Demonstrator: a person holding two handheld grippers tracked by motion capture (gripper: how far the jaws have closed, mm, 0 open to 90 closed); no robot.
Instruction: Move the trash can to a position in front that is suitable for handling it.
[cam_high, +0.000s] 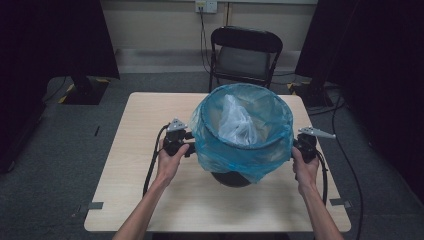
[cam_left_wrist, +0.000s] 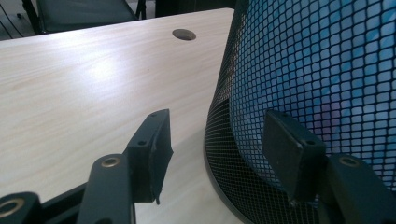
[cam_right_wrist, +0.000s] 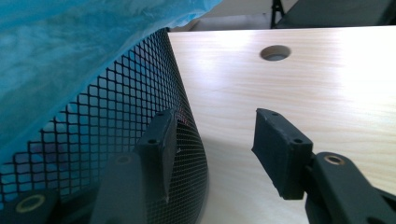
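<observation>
A black mesh waste bin (cam_high: 231, 179) stands in the middle of the wooden table (cam_high: 145, 115). A blue plastic liner (cam_high: 272, 150) is folded over its rim and hangs down the outside. A crumpled clear bag (cam_high: 237, 122) lies inside. My left gripper (cam_high: 186, 142) sits low against the bin's left side. In the left gripper view its jaws (cam_left_wrist: 219, 140) are open, the right one in front of the mesh wall (cam_left_wrist: 317, 70). My right gripper (cam_high: 300, 145) is at the bin's right side, open (cam_right_wrist: 217, 140), its left jaw close to the mesh (cam_right_wrist: 116, 116) under the liner (cam_right_wrist: 70, 46).
A black folding chair (cam_high: 245, 52) stands behind the table's far edge. Cable holes in the tabletop show as a hole (cam_left_wrist: 183, 34) and a hole (cam_right_wrist: 274, 52). Bare wood lies to the left and right of the bin and along the near edge.
</observation>
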